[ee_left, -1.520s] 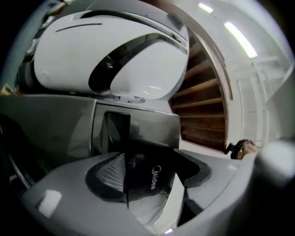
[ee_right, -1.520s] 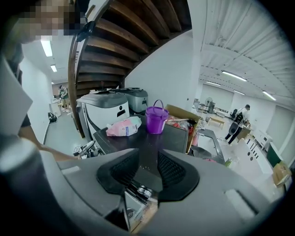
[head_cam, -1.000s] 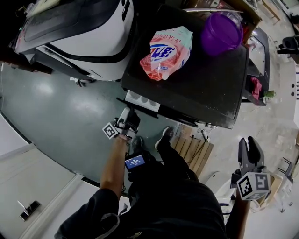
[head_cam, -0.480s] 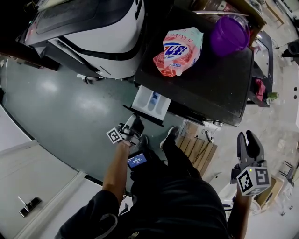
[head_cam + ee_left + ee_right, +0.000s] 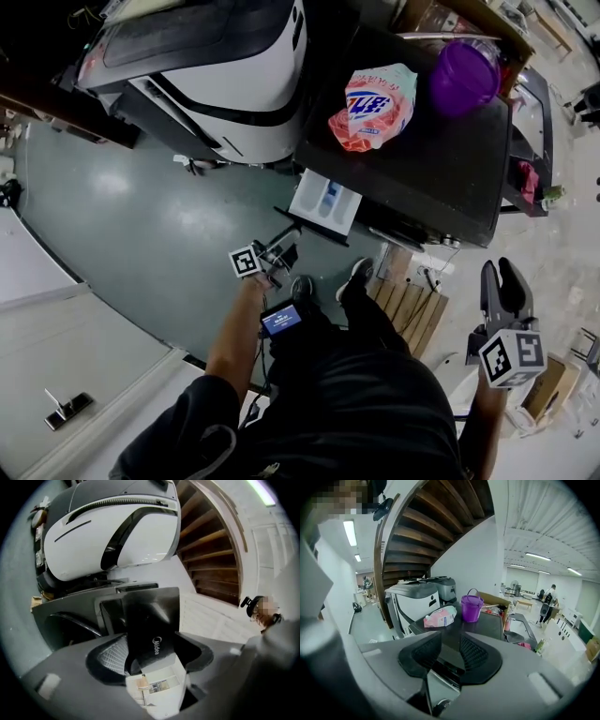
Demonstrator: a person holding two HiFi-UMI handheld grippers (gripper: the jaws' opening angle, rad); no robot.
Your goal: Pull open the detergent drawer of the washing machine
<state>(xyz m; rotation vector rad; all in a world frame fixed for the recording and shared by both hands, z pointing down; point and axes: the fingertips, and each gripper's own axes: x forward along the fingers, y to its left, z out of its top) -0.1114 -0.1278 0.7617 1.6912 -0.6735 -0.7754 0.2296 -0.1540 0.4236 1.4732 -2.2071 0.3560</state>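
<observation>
The black-topped washing machine (image 5: 412, 178) has its white detergent drawer (image 5: 325, 202) pulled out toward me. My left gripper (image 5: 278, 253) is level, just in front of the drawer. In the left gripper view the drawer's black front panel (image 5: 152, 639) and white compartments (image 5: 161, 688) lie between the jaws of the left gripper (image 5: 154, 656). Those jaws are opening and the pads do not press on the panel. My right gripper (image 5: 503, 289) hangs off to the right, open and empty. It looks over the washer top in its own view, which shows the right gripper (image 5: 450, 656) slightly parted.
A pink detergent bag (image 5: 380, 105) and a purple bucket (image 5: 466, 75) sit on the washer top. A white and black machine (image 5: 244, 66) stands to the washer's left. A wooden pallet (image 5: 412, 305) lies by my feet. Green floor (image 5: 141, 225) spreads to the left.
The drawer has slid out of the washer, from barely showing to well extended. My left gripper drew back with it. The right gripper shifted slightly.
</observation>
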